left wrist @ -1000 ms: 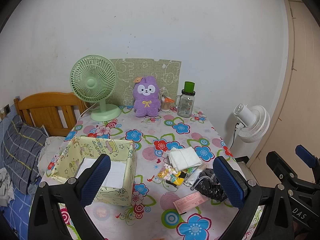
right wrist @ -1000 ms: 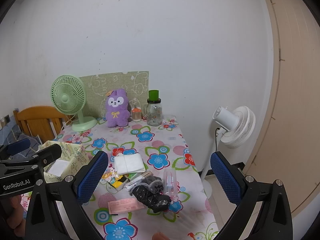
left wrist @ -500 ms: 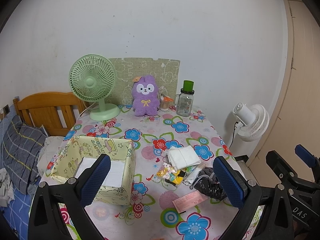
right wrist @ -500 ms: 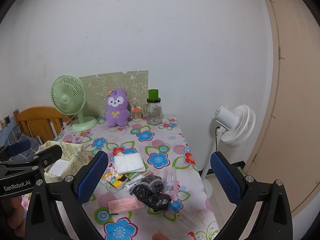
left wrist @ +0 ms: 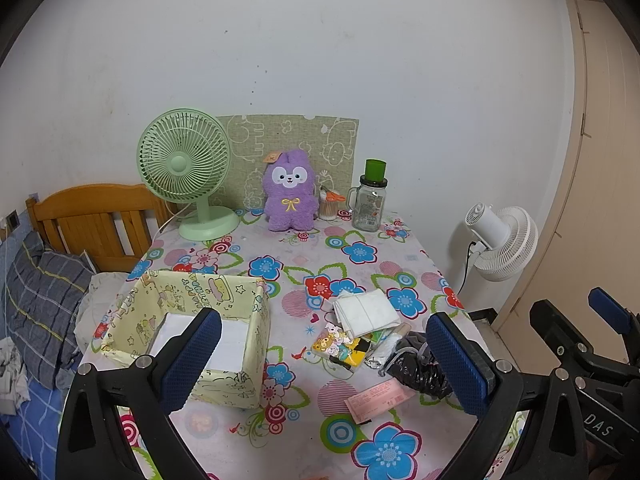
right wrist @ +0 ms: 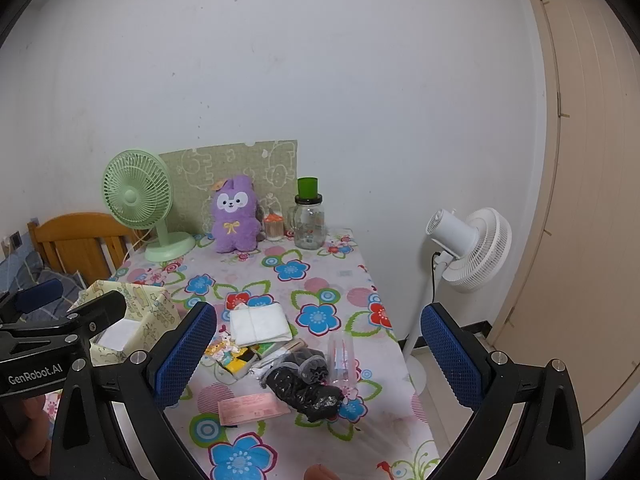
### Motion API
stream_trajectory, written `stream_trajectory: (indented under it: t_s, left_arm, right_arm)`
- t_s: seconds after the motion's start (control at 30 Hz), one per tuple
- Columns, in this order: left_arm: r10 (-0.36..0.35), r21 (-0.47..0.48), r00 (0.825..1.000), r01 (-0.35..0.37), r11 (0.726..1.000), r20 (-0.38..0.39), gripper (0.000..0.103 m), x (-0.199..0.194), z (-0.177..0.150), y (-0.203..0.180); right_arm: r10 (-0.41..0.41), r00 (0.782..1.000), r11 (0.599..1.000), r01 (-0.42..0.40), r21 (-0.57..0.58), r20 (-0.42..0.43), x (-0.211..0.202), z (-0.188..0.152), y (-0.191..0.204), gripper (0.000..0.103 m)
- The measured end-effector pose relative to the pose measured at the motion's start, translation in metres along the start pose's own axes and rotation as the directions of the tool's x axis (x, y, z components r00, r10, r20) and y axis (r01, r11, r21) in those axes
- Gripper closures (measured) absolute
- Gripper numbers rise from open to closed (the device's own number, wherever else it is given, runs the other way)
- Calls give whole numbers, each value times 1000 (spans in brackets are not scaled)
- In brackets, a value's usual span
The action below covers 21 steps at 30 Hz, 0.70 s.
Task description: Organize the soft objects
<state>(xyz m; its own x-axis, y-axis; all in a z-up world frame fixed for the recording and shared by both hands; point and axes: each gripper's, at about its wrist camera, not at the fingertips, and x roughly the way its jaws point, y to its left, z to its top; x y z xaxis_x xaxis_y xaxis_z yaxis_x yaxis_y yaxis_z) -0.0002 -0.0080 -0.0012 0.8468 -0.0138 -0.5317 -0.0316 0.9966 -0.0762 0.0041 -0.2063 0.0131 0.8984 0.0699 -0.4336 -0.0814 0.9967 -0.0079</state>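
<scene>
A purple plush rabbit (left wrist: 289, 194) (right wrist: 234, 214) sits upright at the far edge of the flowered table. A folded white cloth (left wrist: 366, 312) (right wrist: 260, 323) lies mid-table, beside a small cartoon pouch (left wrist: 339, 347) (right wrist: 229, 354), a black crumpled bag (left wrist: 416, 366) (right wrist: 304, 384) and a pink card (left wrist: 378, 396) (right wrist: 252, 404). A yellow fabric box (left wrist: 188, 328) (right wrist: 136, 320) with white padding inside stands at the near left. My left gripper (left wrist: 324, 364) hovers open above the table's near side, holding nothing. My right gripper (right wrist: 320, 356) is open too, empty, above the pile.
A green desk fan (left wrist: 186, 172), a glass jar with a green lid (left wrist: 370, 200) and a cotton-swab pot (left wrist: 329, 206) stand along the back wall. A white floor fan (left wrist: 500, 242) stands right of the table, a wooden bed frame (left wrist: 92, 220) at the left.
Both views have shifted only slightly; the table objects sit where they were and both grippers stay open.
</scene>
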Motion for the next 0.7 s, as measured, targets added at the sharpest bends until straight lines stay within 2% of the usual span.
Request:
stream_trajectory:
  t_s: [0.7]
  left_arm:
    - [-12, 11, 1000, 12, 1000, -6, 0, 1, -1, -2]
  right_arm:
    - [-7, 1000, 1000, 7, 1, -13, 1, -2, -3, 0]
